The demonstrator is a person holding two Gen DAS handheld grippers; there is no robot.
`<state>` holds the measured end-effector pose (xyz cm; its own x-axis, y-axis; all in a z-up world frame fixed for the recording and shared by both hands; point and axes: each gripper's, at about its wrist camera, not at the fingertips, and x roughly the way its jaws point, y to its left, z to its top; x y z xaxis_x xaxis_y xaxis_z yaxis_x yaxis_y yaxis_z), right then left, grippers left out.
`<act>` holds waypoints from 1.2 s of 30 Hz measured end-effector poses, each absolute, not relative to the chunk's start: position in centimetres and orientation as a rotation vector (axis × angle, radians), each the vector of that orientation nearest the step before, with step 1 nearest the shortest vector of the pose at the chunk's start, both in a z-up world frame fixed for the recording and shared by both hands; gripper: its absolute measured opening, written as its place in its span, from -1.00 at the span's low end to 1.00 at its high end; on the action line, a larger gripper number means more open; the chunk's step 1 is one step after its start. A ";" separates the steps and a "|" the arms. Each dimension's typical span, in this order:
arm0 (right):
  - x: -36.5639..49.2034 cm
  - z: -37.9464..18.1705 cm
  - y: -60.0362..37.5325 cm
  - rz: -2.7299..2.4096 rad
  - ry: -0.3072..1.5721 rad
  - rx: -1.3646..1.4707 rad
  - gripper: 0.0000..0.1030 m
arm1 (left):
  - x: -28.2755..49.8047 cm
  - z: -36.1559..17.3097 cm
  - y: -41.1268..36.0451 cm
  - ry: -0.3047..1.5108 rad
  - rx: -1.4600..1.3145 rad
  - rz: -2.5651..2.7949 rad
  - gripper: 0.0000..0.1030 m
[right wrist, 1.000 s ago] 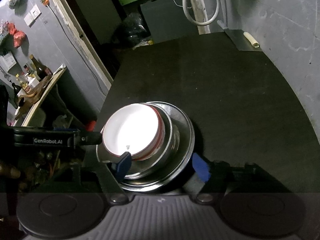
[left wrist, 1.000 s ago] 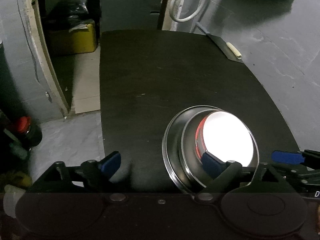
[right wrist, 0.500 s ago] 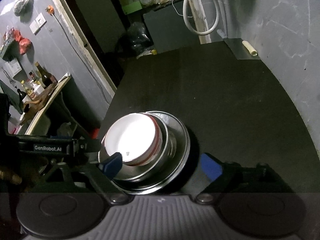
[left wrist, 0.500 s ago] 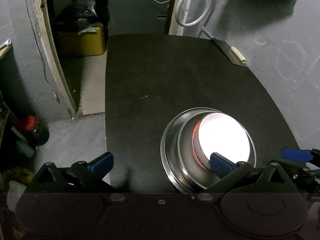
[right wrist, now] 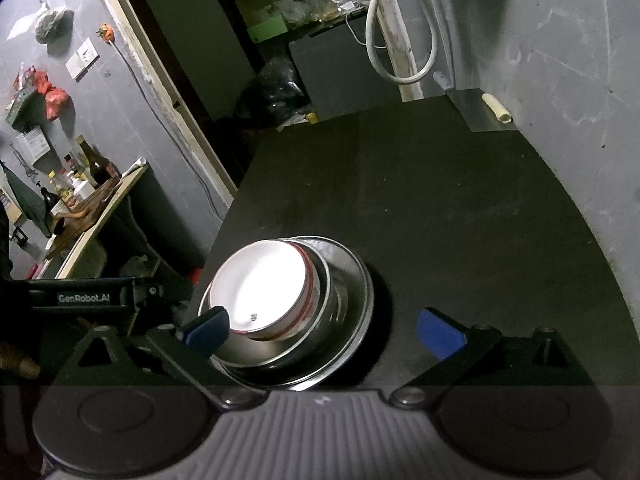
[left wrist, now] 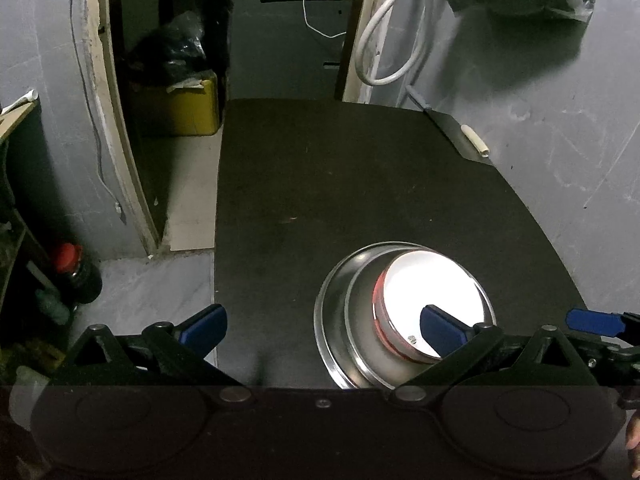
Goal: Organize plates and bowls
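Observation:
A white bowl with a red band (left wrist: pixel 432 292) sits nested in a steel bowl (left wrist: pixel 360 320), which sits on a steel plate (left wrist: pixel 326 320) on the black table (left wrist: pixel 360 184). The stack also shows in the right wrist view, with the white bowl (right wrist: pixel 260 280), the steel bowl (right wrist: pixel 320 312) and the plate (right wrist: pixel 360 296). My left gripper (left wrist: pixel 320 326) is open and empty, above and just short of the stack. My right gripper (right wrist: pixel 324 330) is open and empty, above the stack's near edge.
A cleaver with a pale handle (left wrist: pixel 460 136) lies at the table's far right corner by the grey wall. A white hose (left wrist: pixel 384 48) hangs behind. A doorway and a yellow box (left wrist: pixel 180 108) lie to the left. A shelf with bottles (right wrist: pixel 80 196) stands left.
Both grippers have drawn back and up from the stack, so it looks smaller and more of the room shows. The right gripper's jaws have opened wider. The stack has not moved.

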<state>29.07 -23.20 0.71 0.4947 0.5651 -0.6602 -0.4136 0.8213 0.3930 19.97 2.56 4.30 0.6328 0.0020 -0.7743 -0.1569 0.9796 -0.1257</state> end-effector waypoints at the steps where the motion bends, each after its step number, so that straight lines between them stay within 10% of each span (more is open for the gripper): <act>1: 29.1 0.7 -23.4 0.596 0.867 0.192 1.00 | 19.9 4.3 2.4 0.880 -0.189 0.092 0.99; 36: 24.9 1.9 -25.7 0.607 0.749 0.223 1.00 | 14.5 7.4 -1.1 0.736 -0.148 0.198 0.99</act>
<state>24.87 -25.71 1.91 0.5721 0.5898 -0.5700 -0.4361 0.8073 0.3976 14.53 -1.10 7.44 0.7237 0.1271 -0.6783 -0.2305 0.9710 -0.0640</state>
